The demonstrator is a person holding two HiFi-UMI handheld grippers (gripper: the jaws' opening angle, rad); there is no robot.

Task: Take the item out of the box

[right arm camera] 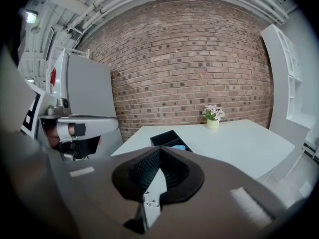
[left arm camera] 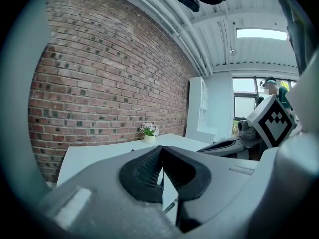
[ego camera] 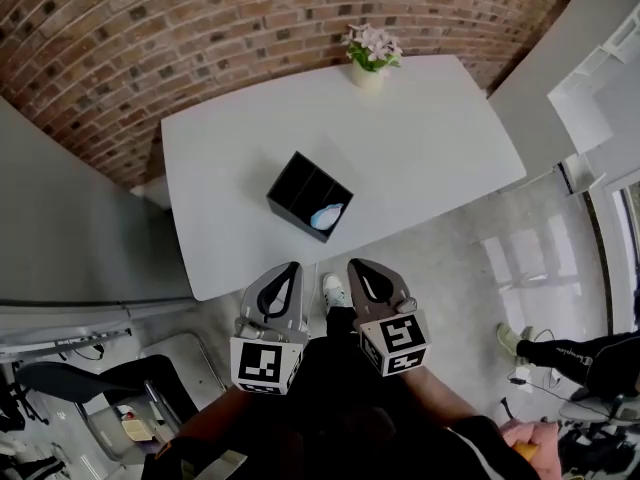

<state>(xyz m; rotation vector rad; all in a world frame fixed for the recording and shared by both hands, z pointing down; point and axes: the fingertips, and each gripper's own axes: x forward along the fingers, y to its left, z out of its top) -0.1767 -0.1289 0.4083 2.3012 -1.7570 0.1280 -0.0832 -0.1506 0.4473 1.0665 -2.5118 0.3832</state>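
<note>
A black box with dividers (ego camera: 305, 190) sits on the white table (ego camera: 420, 148), close to its near edge. A pale blue and white item (ego camera: 327, 216) lies in the box's nearest compartment. In the right gripper view the box (right arm camera: 167, 137) and the blue item (right arm camera: 180, 147) show just above the jaws. My left gripper (ego camera: 291, 266) and right gripper (ego camera: 358, 264) hover side by side before the table's near edge, short of the box. Both are shut and hold nothing. The left gripper (left arm camera: 160, 148) and the right gripper (right arm camera: 159, 150) have their jaws meeting at the tips.
A small pot of pink flowers (ego camera: 370, 56) stands at the table's far edge against a brick wall (ego camera: 200, 38). A grey cabinet (ego camera: 70, 228) flanks the table on the left. A seated person's leg (ego camera: 580, 353) is at the lower right, and white shelving (ego camera: 610, 68) at the right.
</note>
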